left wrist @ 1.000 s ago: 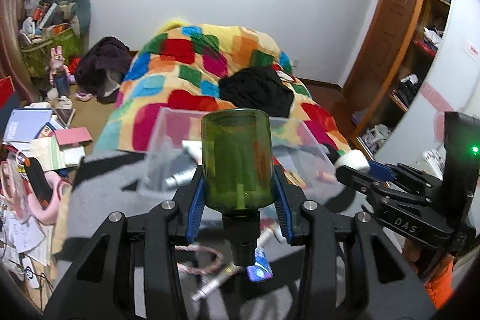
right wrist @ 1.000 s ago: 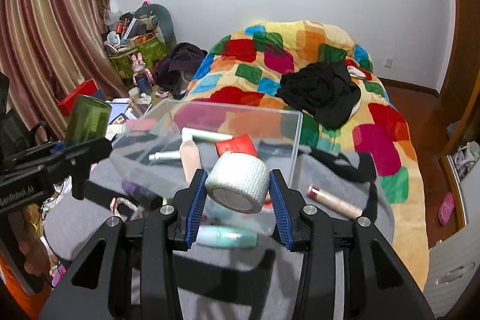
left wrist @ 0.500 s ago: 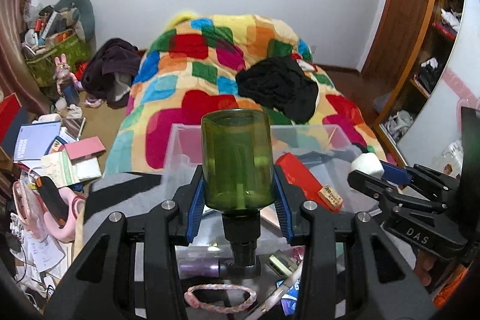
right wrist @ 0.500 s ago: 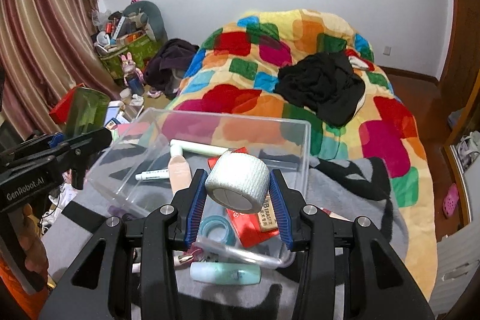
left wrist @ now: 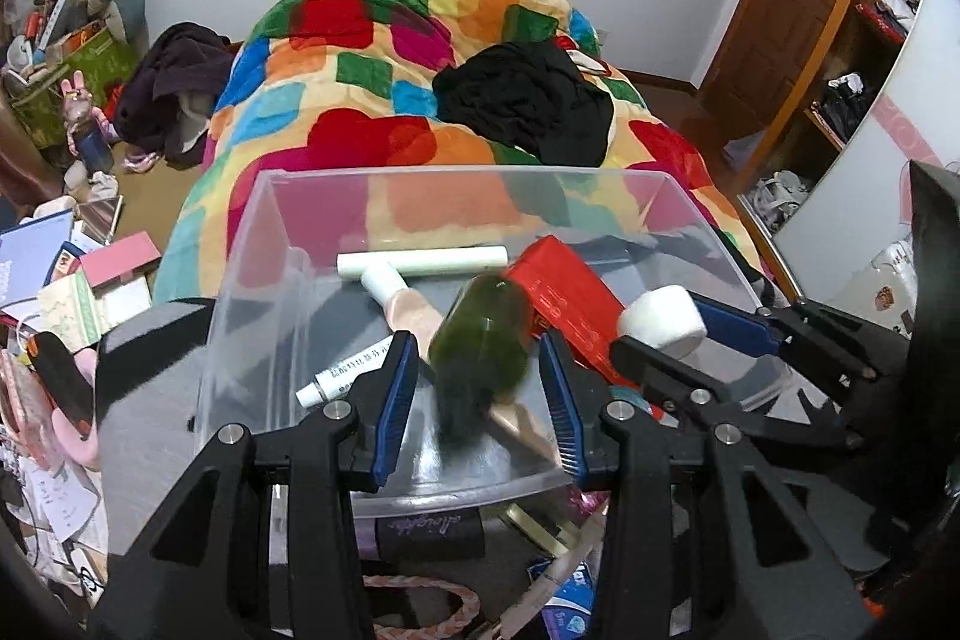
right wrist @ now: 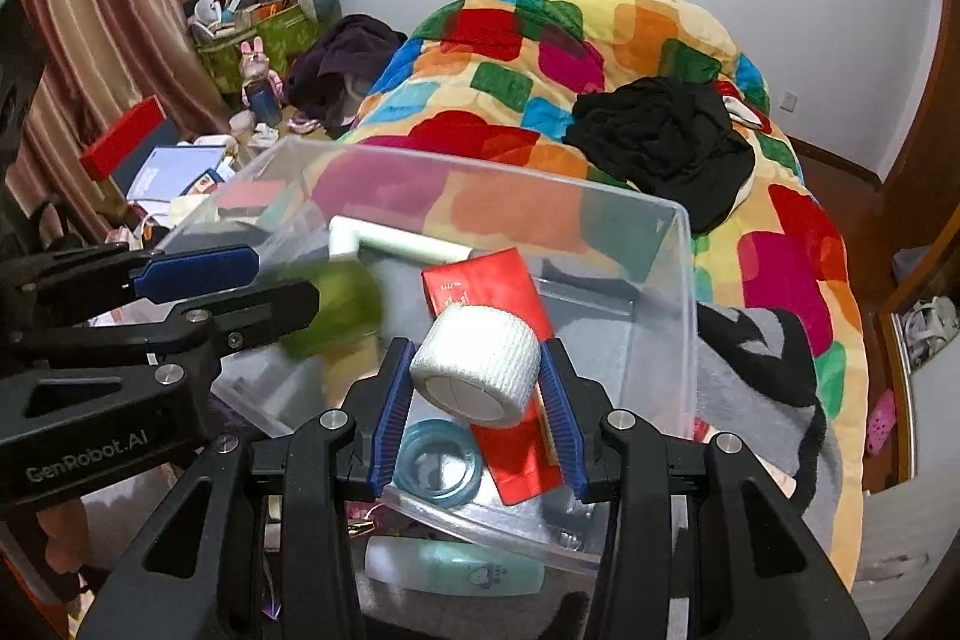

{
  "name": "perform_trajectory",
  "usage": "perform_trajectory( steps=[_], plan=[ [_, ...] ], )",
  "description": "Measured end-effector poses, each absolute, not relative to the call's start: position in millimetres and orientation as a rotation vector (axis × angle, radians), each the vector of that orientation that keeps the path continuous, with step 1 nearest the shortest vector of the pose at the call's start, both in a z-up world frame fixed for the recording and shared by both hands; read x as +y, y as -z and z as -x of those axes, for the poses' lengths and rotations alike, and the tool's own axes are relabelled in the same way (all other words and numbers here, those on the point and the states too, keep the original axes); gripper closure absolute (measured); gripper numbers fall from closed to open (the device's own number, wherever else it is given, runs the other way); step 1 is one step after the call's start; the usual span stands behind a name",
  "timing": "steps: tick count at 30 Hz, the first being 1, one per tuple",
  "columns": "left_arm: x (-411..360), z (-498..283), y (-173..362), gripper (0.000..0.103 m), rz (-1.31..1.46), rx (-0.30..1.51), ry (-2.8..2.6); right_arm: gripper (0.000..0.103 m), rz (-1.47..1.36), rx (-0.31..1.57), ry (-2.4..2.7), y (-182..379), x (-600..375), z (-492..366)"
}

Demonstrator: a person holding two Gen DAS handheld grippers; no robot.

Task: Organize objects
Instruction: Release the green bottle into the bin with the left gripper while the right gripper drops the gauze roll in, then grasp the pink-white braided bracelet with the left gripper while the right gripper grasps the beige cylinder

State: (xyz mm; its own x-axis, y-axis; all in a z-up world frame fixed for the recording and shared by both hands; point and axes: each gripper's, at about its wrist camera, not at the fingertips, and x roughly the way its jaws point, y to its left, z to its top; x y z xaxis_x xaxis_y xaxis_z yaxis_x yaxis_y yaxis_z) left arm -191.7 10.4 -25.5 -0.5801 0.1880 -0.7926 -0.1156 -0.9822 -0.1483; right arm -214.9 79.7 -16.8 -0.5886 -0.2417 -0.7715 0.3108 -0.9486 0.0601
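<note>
A: What does the left claw (left wrist: 477,388) hold?

B: Nothing, I think. Its jaws stand apart, and the green bottle (left wrist: 483,340) is blurred between them, with a gap on each side. It looks released and is over the clear bin (left wrist: 252,244). Its long axis is tilted, the flat bottom away from the claw and to the right, the dark neck toward the claw.

A: And the right claw (right wrist: 477,400)?

B: It is closed on the white roll (right wrist: 477,367); both blue pads touch it. The roll is above the near part of the bin, over the red box (right wrist: 486,286) and near the blue ring (right wrist: 438,463). The bin is directly below, so in my judgement this claw only needs to open.

A: Is any writing readable?

B: "GenRobot.AI" is on the left claw's body in the right view. A dark thing (left wrist: 429,529) before the bin has cursive letters, but I cannot read them. The print on the small tube (left wrist: 342,376) is too small.
</note>
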Motion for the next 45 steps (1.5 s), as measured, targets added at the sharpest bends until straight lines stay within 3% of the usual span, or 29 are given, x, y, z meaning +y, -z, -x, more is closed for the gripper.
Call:
perform_trajectory(
  steps=[6,12,22,28,40,45],
  plan=[
    [7.4,182.8,18.0,0.061,1.316,-0.157,-2.642,0.062,-1.229,0.137,2.53,12.3,80.4,209.6],
    [1.9,166.4,3.1,0.061,1.263,-0.161,-2.667,0.052,-1.19,0.137,2.536,2.5,85.4,198.1],
    [-17.4,136.4,-12.5,0.038,1.193,-0.196,-2.729,0.045,-1.109,0.117,2.59,-21.6,108.1,176.4],
    [-28.8,119.8,-3.1,0.03,1.225,-0.191,-2.753,0.041,-1.101,0.115,2.645,-26.4,131.8,166.6],
    [-61.6,101.3,40.8,0.031,1.388,-0.329,-2.763,0.038,-1.332,0.132,2.716,23.6,197.5,175.1],
    [-62.3,95.0,52.2,0.043,1.44,-0.309,-2.745,0.038,-1.377,0.107,2.689,40.8,205.6,195.2]
  ],
)
